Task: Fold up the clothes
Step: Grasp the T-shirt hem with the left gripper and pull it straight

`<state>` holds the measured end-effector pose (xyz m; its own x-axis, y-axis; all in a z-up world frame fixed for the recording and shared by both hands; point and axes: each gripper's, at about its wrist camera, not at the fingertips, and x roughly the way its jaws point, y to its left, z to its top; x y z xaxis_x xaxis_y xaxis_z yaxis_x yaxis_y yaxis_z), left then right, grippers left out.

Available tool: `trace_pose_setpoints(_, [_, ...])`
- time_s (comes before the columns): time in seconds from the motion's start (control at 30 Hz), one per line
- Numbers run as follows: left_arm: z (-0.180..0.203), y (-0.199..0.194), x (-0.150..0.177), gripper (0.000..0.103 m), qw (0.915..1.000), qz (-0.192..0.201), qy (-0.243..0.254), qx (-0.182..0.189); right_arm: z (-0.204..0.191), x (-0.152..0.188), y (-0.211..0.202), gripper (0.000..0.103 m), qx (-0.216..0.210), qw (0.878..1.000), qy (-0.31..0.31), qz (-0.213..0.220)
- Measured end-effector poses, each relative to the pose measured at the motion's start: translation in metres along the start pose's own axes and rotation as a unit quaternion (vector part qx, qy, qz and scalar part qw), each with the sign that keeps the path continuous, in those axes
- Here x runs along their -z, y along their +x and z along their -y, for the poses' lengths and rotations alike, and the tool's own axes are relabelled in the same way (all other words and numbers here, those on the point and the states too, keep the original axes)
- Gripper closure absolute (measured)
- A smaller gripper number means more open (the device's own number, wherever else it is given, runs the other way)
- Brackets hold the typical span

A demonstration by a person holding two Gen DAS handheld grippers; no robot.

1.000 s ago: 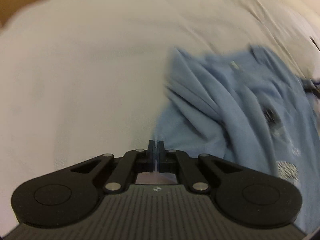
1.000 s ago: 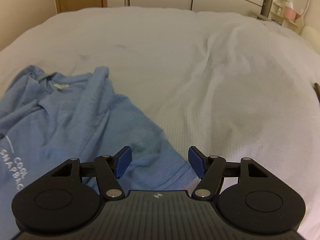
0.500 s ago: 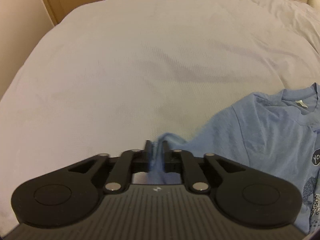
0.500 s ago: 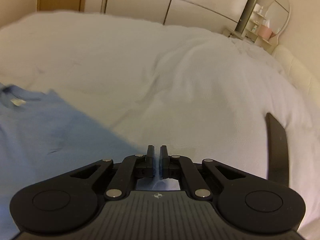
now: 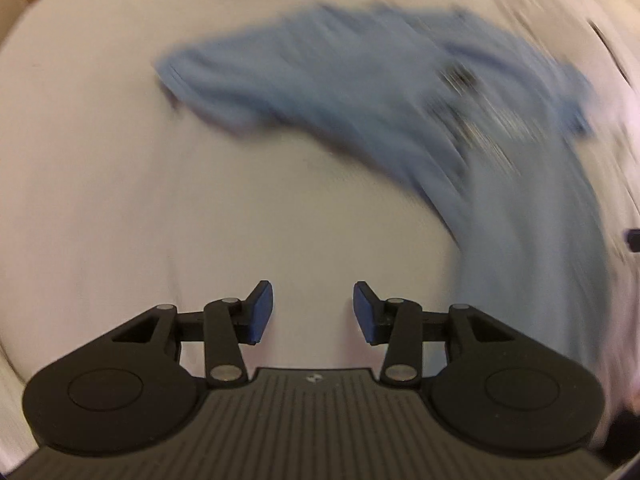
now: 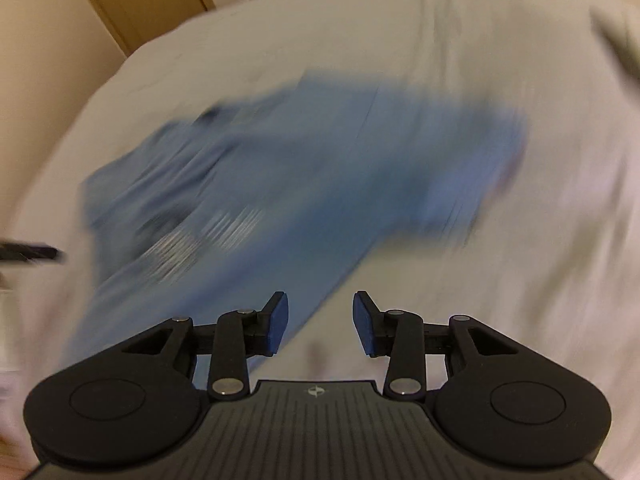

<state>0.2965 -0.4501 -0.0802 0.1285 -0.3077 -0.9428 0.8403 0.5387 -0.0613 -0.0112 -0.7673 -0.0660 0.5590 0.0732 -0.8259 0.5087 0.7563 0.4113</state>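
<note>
White bed [image 5: 160, 200] — blue T-shirt [image 5: 360, 92] lies rumpled, released; left gripper [image 5: 313, 312] and right gripper [image 6: 320, 322] jaws opening, empty — next, regrasp an edge.

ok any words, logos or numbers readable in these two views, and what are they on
Nothing can be read as text.
Pale print on the blue shirt: smeared by motion blur in both views, unreadable.
Small emblem on the right tongs housing: a symbol, no letters.
The same emblem on the left tongs housing: no letters.
</note>
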Motion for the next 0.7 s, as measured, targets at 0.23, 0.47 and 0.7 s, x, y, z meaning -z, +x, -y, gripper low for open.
trace_pose_setpoints(0.23, [0.035, 0.005, 0.048, 0.064, 0.9969, -0.023, 0.005, 0.075, -0.064, 0.089, 0.017, 0.062, -0.086, 0.993, 0.049, -0.072])
trace_pose_setpoints(0.47, [0.034, -0.021, 0.063, 0.064, 0.9951, -0.004, 0.029, 0.094, -0.061, 0.098, 0.034, 0.099, -0.105, 0.979, 0.169, -0.050])
trace_pose_setpoints(0.7, [0.042, -0.034, 0.068, 0.064, 0.9930, 0.015, 0.075, 0.090, -0.065, 0.083, -0.088, 0.099, 0.042, 0.996, 0.074, 0.008])
